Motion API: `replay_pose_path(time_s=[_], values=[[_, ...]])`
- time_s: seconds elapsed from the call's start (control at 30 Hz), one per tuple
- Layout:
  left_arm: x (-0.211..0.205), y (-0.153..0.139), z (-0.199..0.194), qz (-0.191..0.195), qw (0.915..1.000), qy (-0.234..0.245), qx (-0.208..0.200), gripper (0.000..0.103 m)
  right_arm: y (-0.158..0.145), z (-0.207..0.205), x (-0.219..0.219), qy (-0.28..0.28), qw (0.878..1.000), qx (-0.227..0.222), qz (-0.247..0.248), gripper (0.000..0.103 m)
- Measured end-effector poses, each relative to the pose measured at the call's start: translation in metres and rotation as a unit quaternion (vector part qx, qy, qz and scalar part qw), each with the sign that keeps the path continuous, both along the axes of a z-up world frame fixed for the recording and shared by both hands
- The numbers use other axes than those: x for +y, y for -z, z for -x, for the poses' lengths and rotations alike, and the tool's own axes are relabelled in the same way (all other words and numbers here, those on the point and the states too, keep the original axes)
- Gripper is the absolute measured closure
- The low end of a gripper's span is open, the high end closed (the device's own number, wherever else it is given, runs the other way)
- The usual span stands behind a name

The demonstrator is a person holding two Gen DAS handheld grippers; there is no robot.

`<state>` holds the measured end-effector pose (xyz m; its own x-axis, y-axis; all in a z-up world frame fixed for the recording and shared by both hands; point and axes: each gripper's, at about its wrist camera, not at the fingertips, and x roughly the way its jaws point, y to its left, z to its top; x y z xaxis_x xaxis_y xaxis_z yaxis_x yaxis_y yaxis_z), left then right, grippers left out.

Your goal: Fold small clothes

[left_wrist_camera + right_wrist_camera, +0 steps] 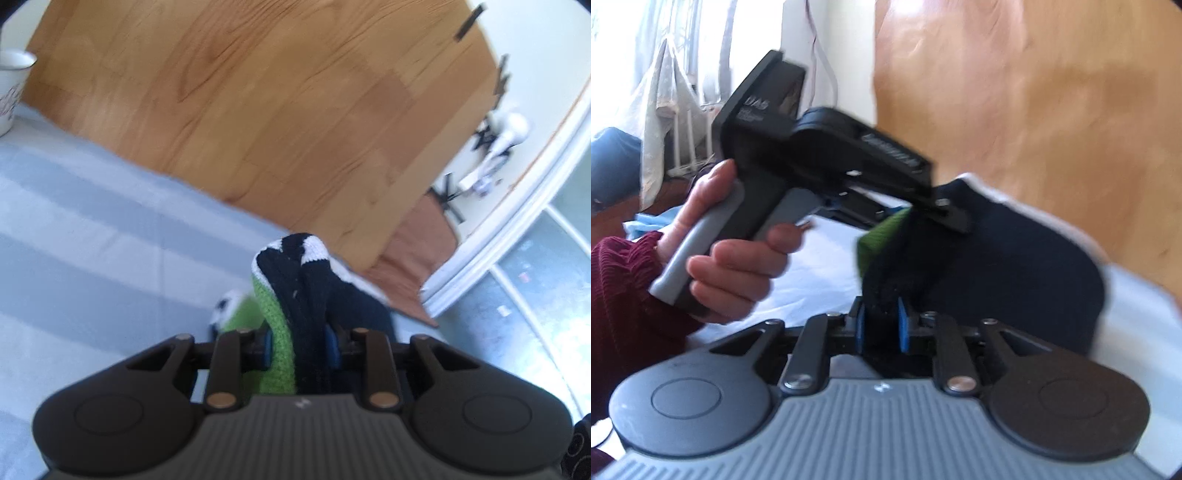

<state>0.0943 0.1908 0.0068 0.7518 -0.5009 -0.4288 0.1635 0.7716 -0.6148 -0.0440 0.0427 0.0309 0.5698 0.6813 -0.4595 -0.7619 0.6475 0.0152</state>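
Both the left tongs [299, 347] and right tongs [881, 325] pinch the small navy, green and white knitted garment [306, 284]; bunched thick knit could slip free mid-fold

- Daylight floods my right view from the white-curtained window [683, 44], blown out to glare.
- Motion blur smears the orange wooden floor [258, 110] (grain streaked).
- Fisheye bends the white door frame [517, 221]; corners go dark.
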Motion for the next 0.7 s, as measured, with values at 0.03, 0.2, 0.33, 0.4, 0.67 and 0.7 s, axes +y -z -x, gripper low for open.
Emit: replay_pose_path(time_s=[0.03, 0.2, 0.33, 0.4, 0.67, 0.7], values=[[-0.001, 0.005, -0.004, -0.009, 0.9999, -0.005, 0.014, 0.071, 0.006, -0.003, 0.004, 0.003, 1.000, 0.001, 0.005, 0.080], [-0.005, 0.009, -0.007, -0.040, 0.9985, -0.023, 0.030, 0.023, -0.001, -0.002, -0.019, -0.006, 0.998, 0.022, -0.064, 0.064], [0.001, 0.004, 0.000, -0.037, 0.9984, -0.033, 0.026, 0.005, -0.022, 0.005, -0.073, 0.049, 0.988, 0.002, -0.146, 0.054], [0.003, 0.002, 0.004, -0.033, 0.9988, -0.032, 0.019, 0.000, -0.025, 0.002, -0.103, 0.100, 0.978, 0.005, -0.183, 0.042], [-0.010, 0.011, 0.003, -0.033, 0.9980, 0.031, 0.044, 0.000, 0.024, -0.033, -0.149, 0.183, 0.929, 0.191, -0.260, 0.019], [-0.014, 0.012, 0.003, -0.039, 0.9974, 0.041, 0.045, 0.000, 0.029, -0.035, -0.145, 0.178, 0.927, 0.204, -0.258, 0.019]])
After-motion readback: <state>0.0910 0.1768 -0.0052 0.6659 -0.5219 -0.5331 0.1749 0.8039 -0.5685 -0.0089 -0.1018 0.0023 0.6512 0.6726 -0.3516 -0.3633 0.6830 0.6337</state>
